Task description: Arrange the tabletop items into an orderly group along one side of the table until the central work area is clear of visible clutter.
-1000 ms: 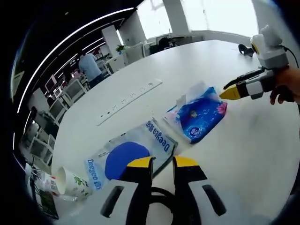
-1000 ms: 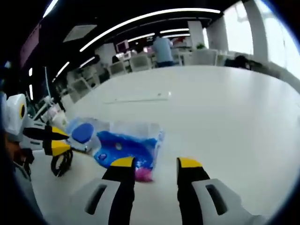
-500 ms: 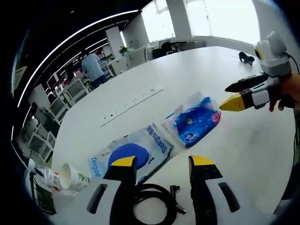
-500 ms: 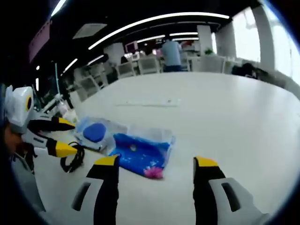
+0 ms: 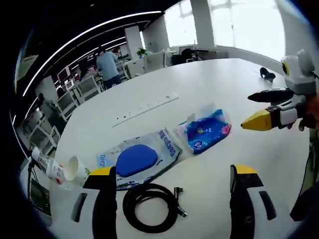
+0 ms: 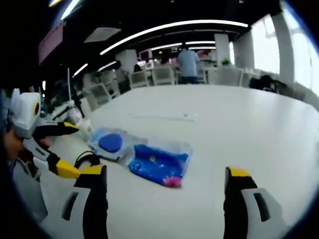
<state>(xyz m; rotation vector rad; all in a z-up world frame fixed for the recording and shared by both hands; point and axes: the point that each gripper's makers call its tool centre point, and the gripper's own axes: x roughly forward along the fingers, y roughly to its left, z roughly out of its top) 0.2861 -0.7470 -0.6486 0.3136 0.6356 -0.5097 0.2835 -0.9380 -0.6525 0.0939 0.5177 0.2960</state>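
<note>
In the left gripper view, my left gripper (image 5: 172, 196) has its jaws spread wide over the white table (image 5: 149, 84), above a coiled black cable (image 5: 149, 206). Past the cable lie a clear packet with a blue oval pad (image 5: 139, 159) and, just beside it, a blue tissue pack (image 5: 207, 130). A tipped paper cup (image 5: 77, 168) lies left.

In the right gripper view, my right gripper (image 6: 164, 191) also has its jaws spread, holding nothing, the tissue pack between them and farther off.

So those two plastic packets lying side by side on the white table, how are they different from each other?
The pale packet is mostly clear with a dark blue oval inside and blue lettering; the blue packet is bright blue nearly all over, with pink at one end. The pale packet lies nearer the coiled black cable, the blue packet nearer the right gripper. Both lie flat on the table.
</note>
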